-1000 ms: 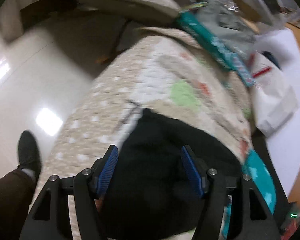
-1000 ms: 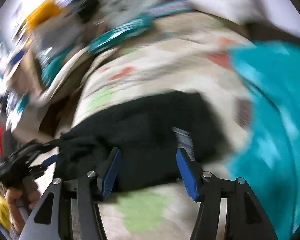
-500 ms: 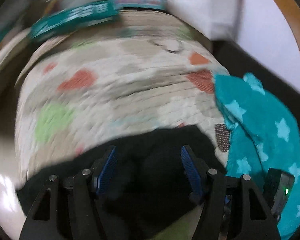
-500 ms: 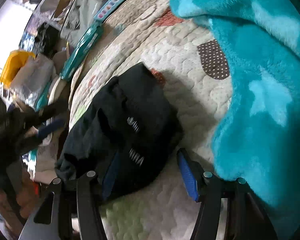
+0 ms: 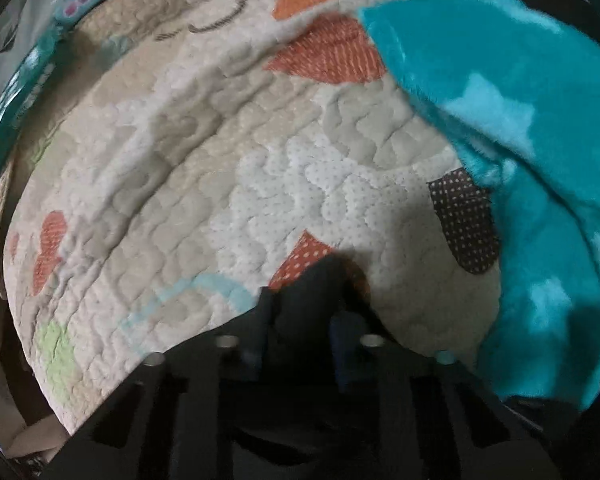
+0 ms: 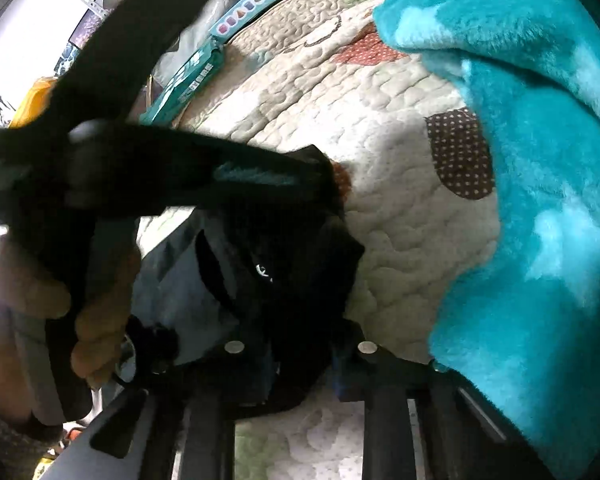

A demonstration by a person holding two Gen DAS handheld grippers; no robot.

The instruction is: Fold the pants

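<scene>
The black pants (image 6: 284,264) lie bunched on the quilted bed cover (image 6: 380,128). In the left wrist view a tip of the black pants (image 5: 320,280) rises between the fingers of my left gripper (image 5: 300,332), which has closed on the cloth. The left gripper also shows in the right wrist view (image 6: 260,176), reaching in from the left with the hand behind it. My right gripper (image 6: 304,356) sits low over the near edge of the pants, its jaws narrowed around the black cloth.
A turquoise fleece blanket with pale stars (image 5: 520,120) covers the right side of the bed in both views (image 6: 540,200). A teal box (image 6: 188,76) and clutter lie beyond the far edge. The quilt (image 5: 220,160) stretches ahead to the left.
Both grippers have dropped closer to the pants and their jaws have narrowed onto the cloth. The left gripper has swung in close beside the right one.
</scene>
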